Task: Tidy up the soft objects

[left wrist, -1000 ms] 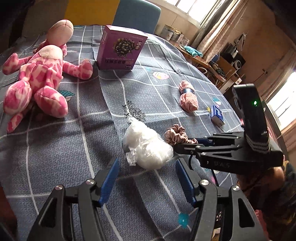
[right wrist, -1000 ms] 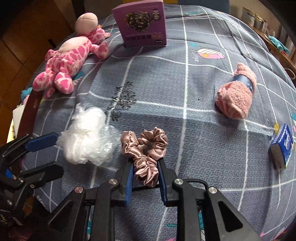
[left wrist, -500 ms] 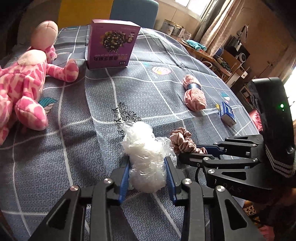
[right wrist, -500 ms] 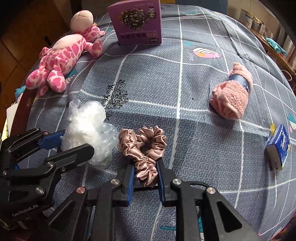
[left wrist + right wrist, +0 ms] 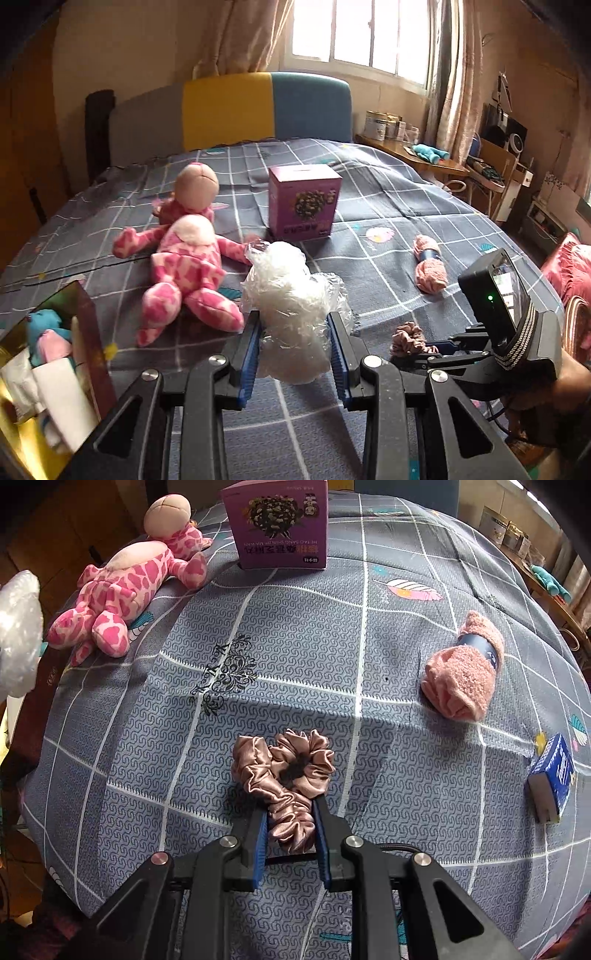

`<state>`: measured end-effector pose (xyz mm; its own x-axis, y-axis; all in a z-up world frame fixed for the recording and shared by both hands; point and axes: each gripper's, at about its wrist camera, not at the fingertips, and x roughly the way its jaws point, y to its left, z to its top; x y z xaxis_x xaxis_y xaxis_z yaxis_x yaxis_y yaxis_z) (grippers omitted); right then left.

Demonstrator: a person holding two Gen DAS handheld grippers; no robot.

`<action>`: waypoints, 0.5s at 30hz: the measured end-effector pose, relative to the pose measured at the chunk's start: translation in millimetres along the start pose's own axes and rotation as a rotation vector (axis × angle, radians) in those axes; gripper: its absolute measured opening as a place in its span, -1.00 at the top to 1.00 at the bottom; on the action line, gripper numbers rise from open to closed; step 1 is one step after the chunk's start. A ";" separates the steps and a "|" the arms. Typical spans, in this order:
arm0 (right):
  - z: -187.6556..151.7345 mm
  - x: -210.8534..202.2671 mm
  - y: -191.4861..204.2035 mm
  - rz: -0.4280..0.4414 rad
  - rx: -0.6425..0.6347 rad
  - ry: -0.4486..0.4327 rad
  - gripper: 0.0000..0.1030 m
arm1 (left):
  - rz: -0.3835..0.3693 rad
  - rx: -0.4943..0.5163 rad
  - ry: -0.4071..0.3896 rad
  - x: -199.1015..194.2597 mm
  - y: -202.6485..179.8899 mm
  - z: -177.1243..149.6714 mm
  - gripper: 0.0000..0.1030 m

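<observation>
Pick-up step: left gripper [image 5: 294, 334] jaws clamp the plastic wad [image 5: 291, 295], right gripper [image 5: 289, 825] jaws pinch the scrunchie [image 5: 284, 771] on the bed [image 5: 332, 657]; next, carrying both to the box [image 5: 55, 369].

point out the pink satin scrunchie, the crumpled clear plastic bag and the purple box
pink satin scrunchie [image 5: 284, 771], right wrist view, gathered loop
crumpled clear plastic bag [image 5: 291, 295], left wrist view, middle of the bundle
purple box [image 5: 304, 210], left wrist view, front face

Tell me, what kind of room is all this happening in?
Most likely a lived-in bedroom at home. The things lie on a bed spread printed with a grid, a padded yellow and blue headboard stands behind it, and a curtained window lights a cluttered side table.
</observation>
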<state>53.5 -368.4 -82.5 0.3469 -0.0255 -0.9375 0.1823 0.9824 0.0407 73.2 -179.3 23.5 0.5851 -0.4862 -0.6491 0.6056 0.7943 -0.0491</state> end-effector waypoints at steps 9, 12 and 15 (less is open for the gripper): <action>-6.2 -0.9 9.6 -0.031 -0.031 -0.018 0.59 | 0.141 -0.055 -0.015 -27.0 39.9 -8.1 0.33; -8.5 -0.4 13.5 -0.038 -0.041 -0.023 0.59 | 0.164 -0.081 -0.011 -31.3 52.4 -12.3 0.33; -10.4 -0.7 16.8 -0.047 -0.051 -0.028 0.59 | 0.180 -0.102 -0.004 -34.4 62.4 -17.4 0.33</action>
<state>46.7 -349.9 -84.7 0.3647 -0.0762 -0.9280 0.1519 0.9882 -0.0214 81.5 -106.7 29.6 0.6815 -0.3341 -0.6511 0.4334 0.9012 -0.0088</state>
